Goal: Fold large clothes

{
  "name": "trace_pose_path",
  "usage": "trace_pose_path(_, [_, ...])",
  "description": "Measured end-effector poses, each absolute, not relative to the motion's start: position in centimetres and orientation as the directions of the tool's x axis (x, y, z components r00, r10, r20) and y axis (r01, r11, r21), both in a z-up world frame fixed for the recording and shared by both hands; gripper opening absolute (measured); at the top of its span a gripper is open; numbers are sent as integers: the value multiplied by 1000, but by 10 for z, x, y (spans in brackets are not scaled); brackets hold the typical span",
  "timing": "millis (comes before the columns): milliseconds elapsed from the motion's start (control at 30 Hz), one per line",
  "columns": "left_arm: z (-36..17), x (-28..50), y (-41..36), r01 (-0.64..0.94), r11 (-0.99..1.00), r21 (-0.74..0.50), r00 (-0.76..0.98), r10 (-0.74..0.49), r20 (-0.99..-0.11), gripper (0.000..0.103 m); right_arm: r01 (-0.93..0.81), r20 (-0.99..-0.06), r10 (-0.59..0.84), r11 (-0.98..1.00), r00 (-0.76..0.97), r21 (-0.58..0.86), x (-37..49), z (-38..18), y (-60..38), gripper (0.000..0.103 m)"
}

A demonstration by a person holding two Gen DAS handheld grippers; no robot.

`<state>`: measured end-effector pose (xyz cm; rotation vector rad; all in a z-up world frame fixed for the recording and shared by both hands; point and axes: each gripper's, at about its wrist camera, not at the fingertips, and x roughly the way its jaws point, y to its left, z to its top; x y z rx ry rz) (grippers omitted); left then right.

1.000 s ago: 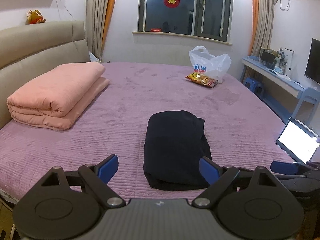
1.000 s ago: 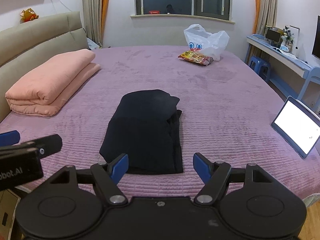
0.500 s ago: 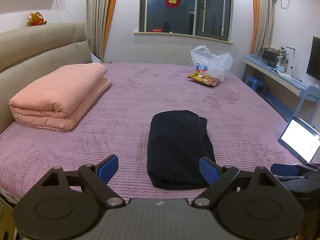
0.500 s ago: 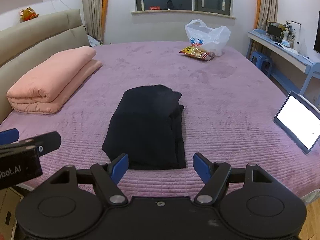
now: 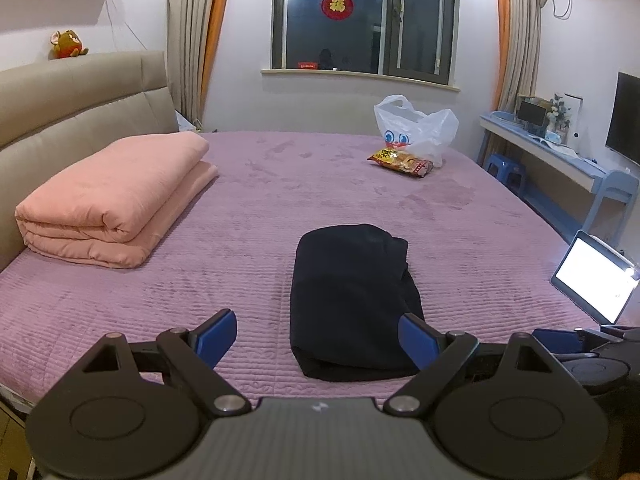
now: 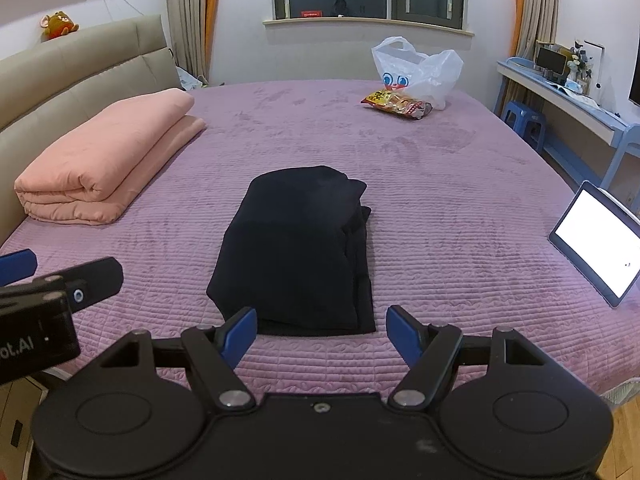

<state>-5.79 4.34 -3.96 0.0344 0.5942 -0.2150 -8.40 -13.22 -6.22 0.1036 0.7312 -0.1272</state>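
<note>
A black garment [image 5: 352, 300] lies folded into a compact rectangle on the purple bedspread [image 5: 280, 208] near the bed's front edge; it also shows in the right wrist view [image 6: 296, 248]. My left gripper [image 5: 316, 340] is open and empty, held back over the front edge, left of the garment's near end. My right gripper [image 6: 322, 334] is open and empty, just in front of the garment's near edge. Neither touches the cloth.
A folded pink quilt [image 5: 112, 196] lies at the left by the beige headboard [image 5: 72, 96]. A white plastic bag [image 5: 416, 128] and a snack packet [image 5: 402, 162] lie at the far side. A lit tablet [image 6: 596, 240] rests at the bed's right edge. A blue desk [image 5: 560, 164] stands beyond.
Both grippers have drawn back and risen slightly; the garment sits a little farther away in both views. It lies still and both grippers stay open.
</note>
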Motion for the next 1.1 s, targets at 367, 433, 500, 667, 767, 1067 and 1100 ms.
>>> trace_pose_path(367, [-42, -60, 43, 209, 978, -18, 808, -183, -561, 90, 140, -675, -68, 989, 735, 52, -86, -65, -131, 85])
trace_pose_path(433, [-42, -61, 43, 208, 978, -15, 807, -180, -562, 90, 138, -677, -64, 989, 733, 55, -87, -66, -131, 85])
trace_pose_path(500, [-43, -61, 43, 208, 978, -21, 804, -183, -566, 90, 136, -679, -55, 988, 732, 67, -87, -67, -131, 85])
trace_pose_path(667, [-43, -62, 42, 203, 979, -13, 805, -175, -567, 90, 136, -677, -53, 988, 734, 70, -88, -66, -128, 85])
trace_pose_path(767, [-43, -61, 42, 202, 979, -10, 805, -172, -568, 90, 136, -678, -49, 988, 733, 76, -88, -67, -127, 85])
trace_pose_path(1067, [-44, -69, 39, 177, 982, 61, 849, -121, -515, 89, 133, -680, -45, 988, 732, 77, -89, -67, -127, 85])
trace_pose_path(1100, [-44, -68, 41, 185, 982, 47, 843, -134, -521, 89, 133, -680, -45, 988, 732, 78, -89, -68, -126, 85])
